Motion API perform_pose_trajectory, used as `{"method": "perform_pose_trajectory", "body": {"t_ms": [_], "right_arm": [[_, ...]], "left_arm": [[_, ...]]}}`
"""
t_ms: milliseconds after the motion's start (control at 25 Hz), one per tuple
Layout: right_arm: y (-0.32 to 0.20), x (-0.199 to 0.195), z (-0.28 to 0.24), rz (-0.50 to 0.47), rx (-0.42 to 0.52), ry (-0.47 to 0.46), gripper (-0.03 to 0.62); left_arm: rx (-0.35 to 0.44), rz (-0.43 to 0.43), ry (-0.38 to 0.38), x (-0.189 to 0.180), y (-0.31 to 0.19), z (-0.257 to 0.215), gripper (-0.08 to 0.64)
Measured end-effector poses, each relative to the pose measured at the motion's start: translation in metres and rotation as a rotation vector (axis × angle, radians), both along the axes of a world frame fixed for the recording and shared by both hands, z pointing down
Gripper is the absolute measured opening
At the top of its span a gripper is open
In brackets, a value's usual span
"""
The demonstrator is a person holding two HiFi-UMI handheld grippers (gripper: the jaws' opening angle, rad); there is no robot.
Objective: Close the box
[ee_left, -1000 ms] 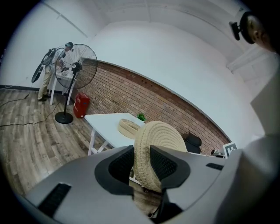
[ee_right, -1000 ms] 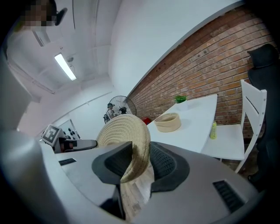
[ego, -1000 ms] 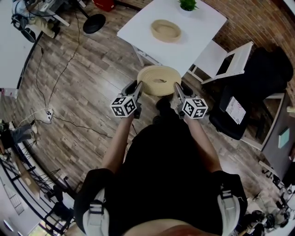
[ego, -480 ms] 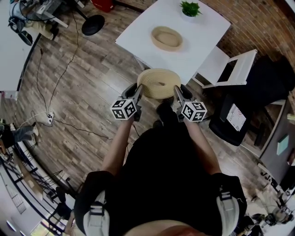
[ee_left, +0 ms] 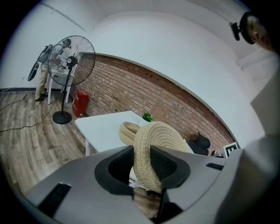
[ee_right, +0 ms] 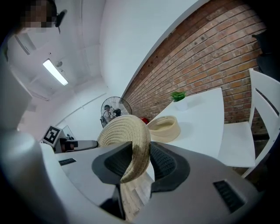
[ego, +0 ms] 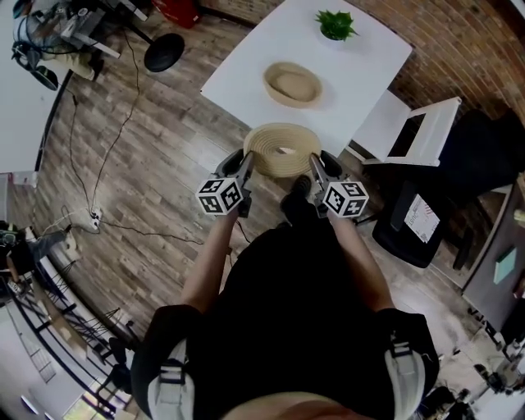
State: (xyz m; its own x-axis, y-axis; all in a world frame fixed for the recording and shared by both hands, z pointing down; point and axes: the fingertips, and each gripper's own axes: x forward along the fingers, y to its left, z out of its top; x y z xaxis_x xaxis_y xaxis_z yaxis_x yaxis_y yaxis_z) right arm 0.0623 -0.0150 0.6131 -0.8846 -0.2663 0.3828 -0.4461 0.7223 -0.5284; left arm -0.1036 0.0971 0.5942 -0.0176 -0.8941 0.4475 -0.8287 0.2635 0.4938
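Both clamped on lid (ego: 283, 149) rim: your left gripper (ego: 244, 169), right gripper (ego: 317, 169) | risk: uneven hands could've seated it skewed on box (ego: 303, 97).

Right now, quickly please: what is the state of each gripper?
Left gripper: jaws closed on the woven lid, at its rim.
Right gripper: jaws closed on the same lid's opposite rim.

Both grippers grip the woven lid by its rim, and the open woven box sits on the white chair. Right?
Not quite: the head view shows the woven box on the white table, near the potted plant, not on the chair. The left gripper and right gripper do each grip the woven lid by its rim.
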Motion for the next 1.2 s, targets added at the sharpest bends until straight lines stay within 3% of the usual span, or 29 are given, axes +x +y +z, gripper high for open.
{"method": "perform_pose_trajectory", "body": {"t_ms": [480,1200], "right_arm": [[-0.069,-0.019,-0.003,0.007,0.005,0.005,0.12],[-0.114,-0.053,0.003,-0.007,0.015,0.03,0.12]], "left_arm": [[0.001,0.013,-0.014,-0.021,-0.073,-0.006,0.129],[0.016,-0.009,0.006,-0.055,-0.119,0.001,0.129]]}}
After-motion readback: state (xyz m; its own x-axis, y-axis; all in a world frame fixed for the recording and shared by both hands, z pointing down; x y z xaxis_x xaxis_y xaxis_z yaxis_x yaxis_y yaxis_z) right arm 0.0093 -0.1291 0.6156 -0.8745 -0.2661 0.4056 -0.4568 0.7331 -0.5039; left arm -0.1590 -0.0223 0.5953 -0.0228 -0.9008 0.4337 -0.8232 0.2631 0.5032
